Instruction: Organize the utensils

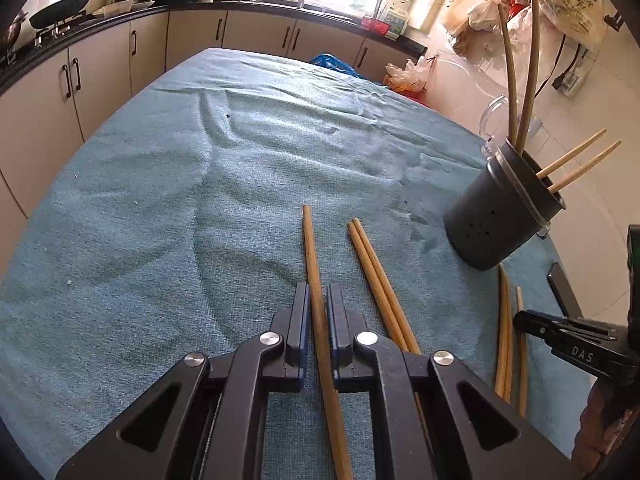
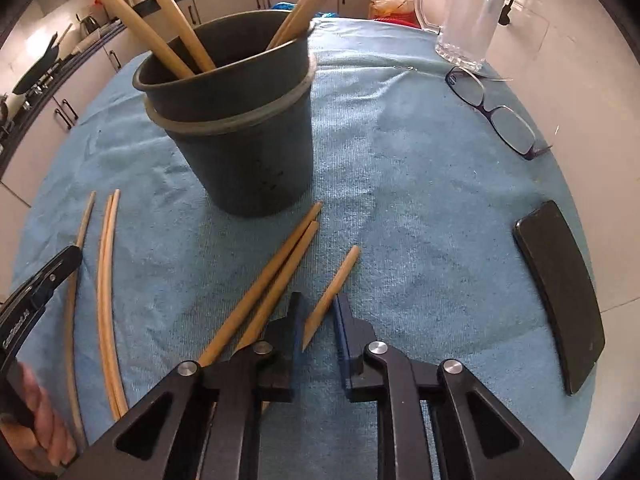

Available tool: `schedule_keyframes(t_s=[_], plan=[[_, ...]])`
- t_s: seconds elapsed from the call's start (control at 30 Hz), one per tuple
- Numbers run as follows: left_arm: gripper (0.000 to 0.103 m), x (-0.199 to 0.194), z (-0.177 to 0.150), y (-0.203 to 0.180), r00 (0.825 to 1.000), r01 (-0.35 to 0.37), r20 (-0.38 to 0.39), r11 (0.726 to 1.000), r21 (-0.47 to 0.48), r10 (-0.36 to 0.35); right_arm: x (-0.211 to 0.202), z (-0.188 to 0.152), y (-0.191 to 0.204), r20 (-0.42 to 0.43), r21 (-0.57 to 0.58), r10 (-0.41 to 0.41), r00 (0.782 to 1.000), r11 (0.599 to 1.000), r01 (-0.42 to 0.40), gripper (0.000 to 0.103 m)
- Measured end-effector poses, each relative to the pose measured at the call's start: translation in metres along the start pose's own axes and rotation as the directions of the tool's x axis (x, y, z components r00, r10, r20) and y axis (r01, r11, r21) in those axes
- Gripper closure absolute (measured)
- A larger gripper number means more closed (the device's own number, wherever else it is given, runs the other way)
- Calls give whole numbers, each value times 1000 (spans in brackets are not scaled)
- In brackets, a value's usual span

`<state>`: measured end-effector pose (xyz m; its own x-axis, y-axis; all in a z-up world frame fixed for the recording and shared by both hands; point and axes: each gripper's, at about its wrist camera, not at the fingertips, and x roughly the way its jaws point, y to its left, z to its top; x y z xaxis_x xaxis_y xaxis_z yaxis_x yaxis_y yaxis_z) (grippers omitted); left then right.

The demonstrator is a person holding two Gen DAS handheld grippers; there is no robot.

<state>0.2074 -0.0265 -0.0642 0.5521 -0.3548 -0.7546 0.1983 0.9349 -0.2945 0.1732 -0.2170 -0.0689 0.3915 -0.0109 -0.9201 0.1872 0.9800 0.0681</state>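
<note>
A dark grey holder cup (image 1: 502, 208) (image 2: 240, 136) stands on the blue towel with several chopsticks in it. My left gripper (image 1: 319, 300) has its jaws close around one wooden chopstick (image 1: 316, 280) that lies on the towel; a small gap shows on each side. A pair of chopsticks (image 1: 376, 280) lies just to its right, and more chopsticks (image 1: 508, 336) lie farther right. My right gripper (image 2: 318, 308) is open, with the pointed end of a short chopstick (image 2: 332, 296) between its jaws. A pair of chopsticks (image 2: 272, 276) lies left of it.
A glass mug (image 2: 468, 16), purple glasses (image 2: 496, 116) and a black phone (image 2: 560, 292) lie on the right of the towel (image 2: 400, 200). Kitchen cabinets (image 1: 100, 68) run behind. The left gripper shows at the right wrist view's left edge (image 2: 36, 292).
</note>
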Motion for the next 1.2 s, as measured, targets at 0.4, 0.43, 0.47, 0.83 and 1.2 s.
schedule_keyframes(t_s=[0.4,0.43,0.47,0.83,1.2], plan=[[98,-22,-2,0,991,53,121,999,-8,-51,-26,-18,-25,136,138,239,961,957,-257,96],[98,-24,-2,0,990,60,128,998,-11,-58,-32,-20,-25,159,133,241,957,956,-263,96],[98,-26,-2,0,988,72,138,997,-14,-70,-38,-20,-25,183,128,243,952,955,-269,96],[93,-23,10,12,995,95,33,992,-85,-92,-107,-38,-19,403,44,285,869,943,-330,96],[74,8,18,-6,992,-81,-101,997,13,82,-112,-44,-29,416,54,328,848,922,-383,96]])
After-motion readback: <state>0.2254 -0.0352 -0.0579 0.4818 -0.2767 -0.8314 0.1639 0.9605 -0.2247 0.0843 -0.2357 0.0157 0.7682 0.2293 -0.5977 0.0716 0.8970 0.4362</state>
